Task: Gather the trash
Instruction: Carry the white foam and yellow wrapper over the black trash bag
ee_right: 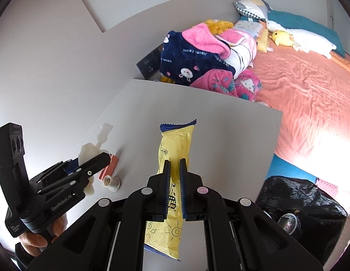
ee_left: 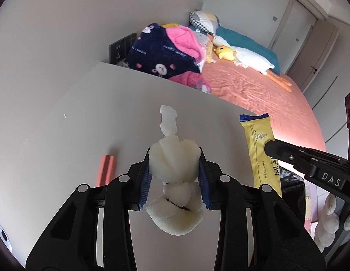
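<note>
My left gripper is shut on a knotted piece of white foam and holds it above the white table. It also shows in the right wrist view with the foam. My right gripper is shut on a long yellow snack wrapper with blue ends, held over the table. In the left wrist view the wrapper is at the right, with the right gripper's finger on it. A black trash bag stands open at the table's right.
A small red-orange strip lies on the table, also in the right wrist view beside a small ribbed cap. Behind the table is a bed with blankets and plush toys. A wall is on the left.
</note>
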Motion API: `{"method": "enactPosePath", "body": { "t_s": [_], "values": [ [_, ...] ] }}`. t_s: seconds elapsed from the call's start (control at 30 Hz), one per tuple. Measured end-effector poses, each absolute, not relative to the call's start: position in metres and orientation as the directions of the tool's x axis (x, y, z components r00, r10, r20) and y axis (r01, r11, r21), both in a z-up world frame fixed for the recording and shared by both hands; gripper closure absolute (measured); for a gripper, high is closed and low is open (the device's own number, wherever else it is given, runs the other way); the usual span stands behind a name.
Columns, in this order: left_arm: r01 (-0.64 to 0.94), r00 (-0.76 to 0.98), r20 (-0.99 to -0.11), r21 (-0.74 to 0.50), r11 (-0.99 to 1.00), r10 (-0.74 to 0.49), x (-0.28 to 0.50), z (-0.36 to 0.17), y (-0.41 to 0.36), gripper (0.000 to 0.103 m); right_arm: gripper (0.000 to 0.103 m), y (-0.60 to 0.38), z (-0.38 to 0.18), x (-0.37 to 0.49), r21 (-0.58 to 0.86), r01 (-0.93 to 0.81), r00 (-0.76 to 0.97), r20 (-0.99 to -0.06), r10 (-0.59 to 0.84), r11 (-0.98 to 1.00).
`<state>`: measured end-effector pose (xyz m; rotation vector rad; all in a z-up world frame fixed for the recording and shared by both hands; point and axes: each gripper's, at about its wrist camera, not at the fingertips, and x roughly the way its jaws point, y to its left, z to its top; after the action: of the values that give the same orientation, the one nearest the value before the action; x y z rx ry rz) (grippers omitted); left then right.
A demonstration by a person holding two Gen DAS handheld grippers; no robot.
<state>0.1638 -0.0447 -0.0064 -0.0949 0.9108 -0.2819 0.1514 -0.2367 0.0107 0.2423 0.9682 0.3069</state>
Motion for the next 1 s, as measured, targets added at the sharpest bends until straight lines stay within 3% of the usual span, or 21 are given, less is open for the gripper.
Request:
{"method": "enactPosePath", "body": {
  "t_s": [1.0],
  "values": [
    [0.399,0.495,-0.753,-0.246,0.883,-0.433,0.114,0.004,-0.167,0.067,0.094,-0.351,0.036,0.071,0.337,-0.039,0.613,-0.735,0.289,0.941]
  ]
}}
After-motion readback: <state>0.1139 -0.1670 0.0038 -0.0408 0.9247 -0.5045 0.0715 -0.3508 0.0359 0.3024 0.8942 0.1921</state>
